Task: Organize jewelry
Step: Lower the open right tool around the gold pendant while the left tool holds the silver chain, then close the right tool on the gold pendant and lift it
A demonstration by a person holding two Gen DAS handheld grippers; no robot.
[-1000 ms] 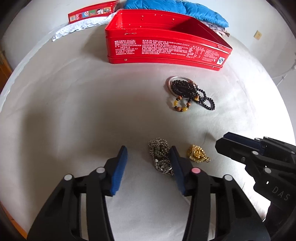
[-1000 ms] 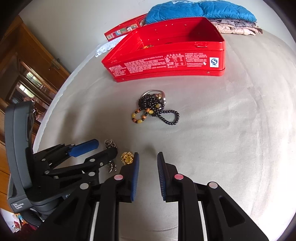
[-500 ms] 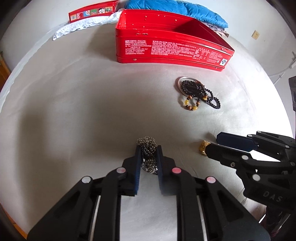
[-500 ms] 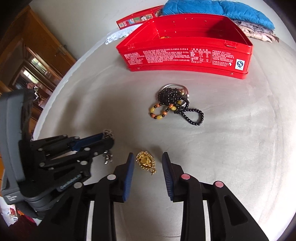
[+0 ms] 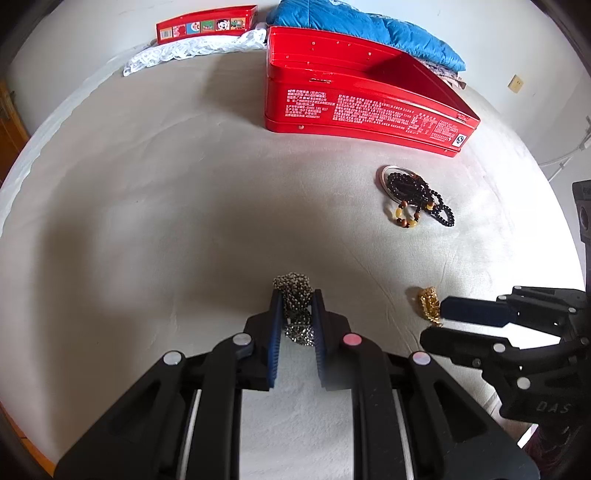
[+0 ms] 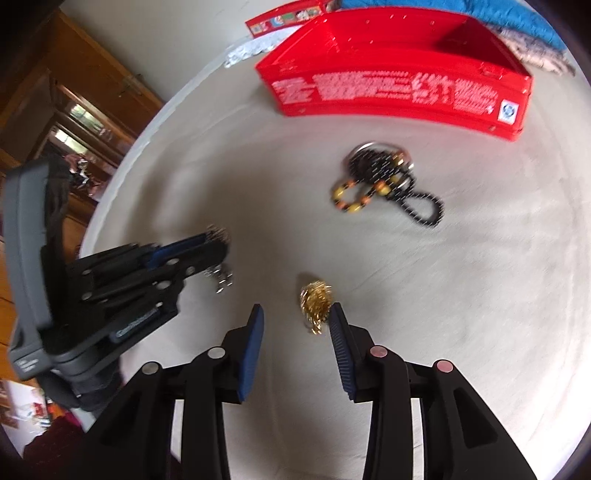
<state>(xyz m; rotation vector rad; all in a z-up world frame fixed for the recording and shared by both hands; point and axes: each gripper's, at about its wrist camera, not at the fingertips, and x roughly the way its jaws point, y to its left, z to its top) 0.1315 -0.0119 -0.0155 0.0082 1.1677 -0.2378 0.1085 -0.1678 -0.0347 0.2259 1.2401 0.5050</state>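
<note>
The tin (image 5: 369, 107) is red with white print. The beads (image 5: 417, 195) are black with some amber and brown, one chain (image 5: 295, 310) is dull silver, another (image 6: 316, 304) gold. The quilt (image 5: 369, 29) is blue, the fingers (image 6: 251, 343) black with blue pads.

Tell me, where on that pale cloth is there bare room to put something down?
Widest: left of the red tin, from the white lace down toward the left gripper. Another strip lies right of the black beads. Crowded: around the silver chain, gold chain and right gripper.
</note>
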